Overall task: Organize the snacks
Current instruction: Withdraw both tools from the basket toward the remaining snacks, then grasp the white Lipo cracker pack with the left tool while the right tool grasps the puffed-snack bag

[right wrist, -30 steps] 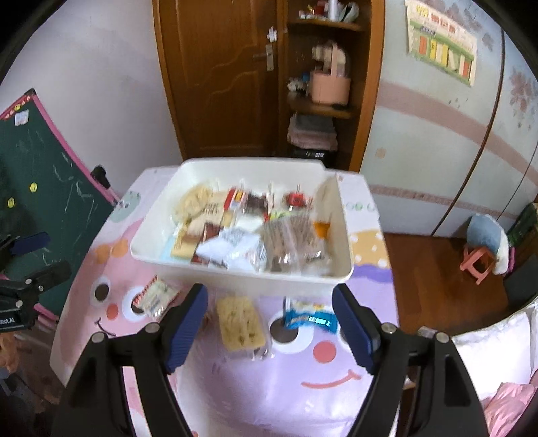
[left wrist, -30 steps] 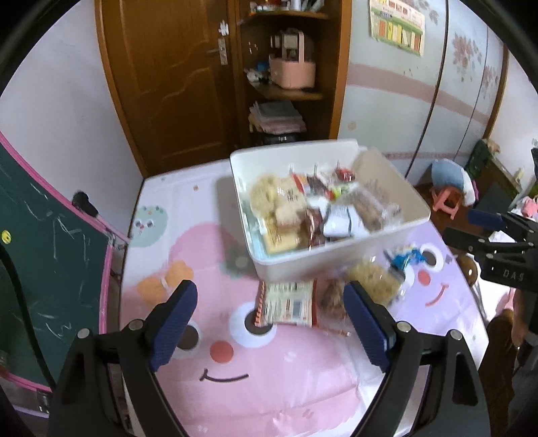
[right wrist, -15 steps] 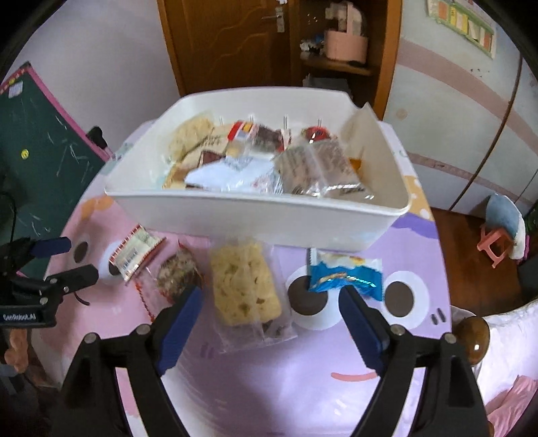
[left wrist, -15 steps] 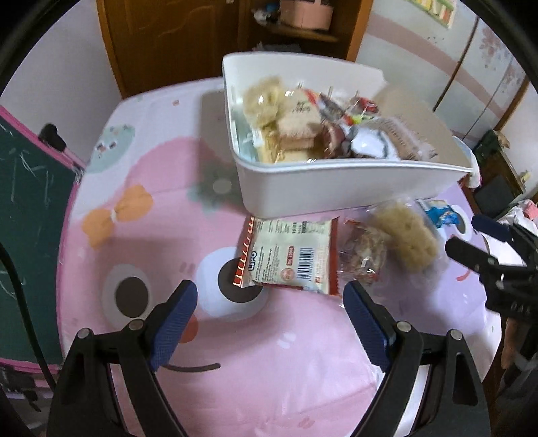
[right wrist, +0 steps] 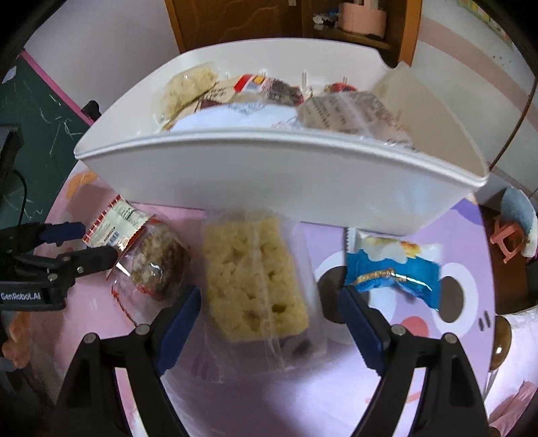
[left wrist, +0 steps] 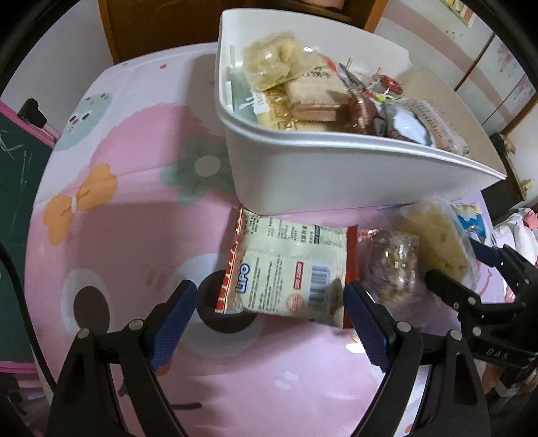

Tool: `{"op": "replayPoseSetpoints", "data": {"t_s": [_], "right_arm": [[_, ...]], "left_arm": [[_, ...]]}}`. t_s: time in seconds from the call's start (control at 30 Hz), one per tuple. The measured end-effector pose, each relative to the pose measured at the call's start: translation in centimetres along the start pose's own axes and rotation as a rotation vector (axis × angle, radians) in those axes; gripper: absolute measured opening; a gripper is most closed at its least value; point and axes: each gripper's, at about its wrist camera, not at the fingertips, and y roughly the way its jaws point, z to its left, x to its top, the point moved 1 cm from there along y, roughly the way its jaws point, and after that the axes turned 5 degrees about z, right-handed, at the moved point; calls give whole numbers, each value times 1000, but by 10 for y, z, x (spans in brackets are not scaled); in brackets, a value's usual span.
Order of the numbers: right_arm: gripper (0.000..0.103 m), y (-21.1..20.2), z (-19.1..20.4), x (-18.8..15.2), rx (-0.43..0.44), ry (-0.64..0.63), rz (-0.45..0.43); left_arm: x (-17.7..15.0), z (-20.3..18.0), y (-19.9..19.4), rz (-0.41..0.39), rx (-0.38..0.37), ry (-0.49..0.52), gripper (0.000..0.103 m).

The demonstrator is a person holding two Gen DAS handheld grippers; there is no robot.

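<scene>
A white bin (left wrist: 336,174) full of wrapped snacks stands on a pink cartoon cloth. In front of it lie a cream and red cracker packet (left wrist: 285,265), a brown round snack in clear wrap (left wrist: 391,265), a yellow puffed cake in clear wrap (right wrist: 255,272) and a blue packet (right wrist: 393,269). My left gripper (left wrist: 269,319) hangs open just above the cracker packet, one finger on each side of it. My right gripper (right wrist: 269,319) hangs open over the yellow cake, which lies between its fingers. Nothing is gripped.
A green chalkboard (left wrist: 13,161) leans at the left edge of the table. A wooden door and shelf stand behind the bin (right wrist: 235,20). A small pink stool (right wrist: 504,238) is on the floor at the right, beyond the table edge.
Both grippers have come down toward the table, so the packets look much larger. The cracker packet now sits between the left fingers and the yellow cake between the right ones.
</scene>
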Motion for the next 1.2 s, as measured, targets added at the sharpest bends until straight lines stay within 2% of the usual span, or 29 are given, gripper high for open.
{"op": "replayPoseSetpoints", "data": {"t_s": [0.37, 0.53, 0.63, 0.67, 0.73, 0.77, 0.8, 0.87, 1.07, 1.2], "right_arm": [[85, 10, 9, 3, -63, -63, -36], [85, 12, 10, 4, -60, -68, -45], [84, 11, 11, 2, -60, -68, -47], [83, 11, 11, 2, -60, -69, -49], [77, 9, 12, 1, -58, -73, -55], [72, 8, 14, 1, -55, -81, -60], [65, 7, 16, 0, -51, -91, -64], [58, 5, 19, 0, -53, -106, -67], [57, 1, 18, -3, -47, -93, -68], [57, -9, 9, -9, -40, -53, -80]], "left_arm": [[10, -10, 12, -16, 45, 35, 92], [8, -27, 16, -4, 110, 63, 94], [8, -30, 16, -2, 116, 43, 94], [7, -31, 15, -2, 115, 39, 90], [5, -34, 10, -16, 113, 46, 75], [4, -36, 6, -30, 110, 54, 60], [3, -38, 5, -29, 106, 59, 53], [0, -40, 3, -38, 95, 62, 45], [-12, -41, -3, -67, 88, 46, 39], [-22, -28, -16, -86, 49, 15, 20]]}}
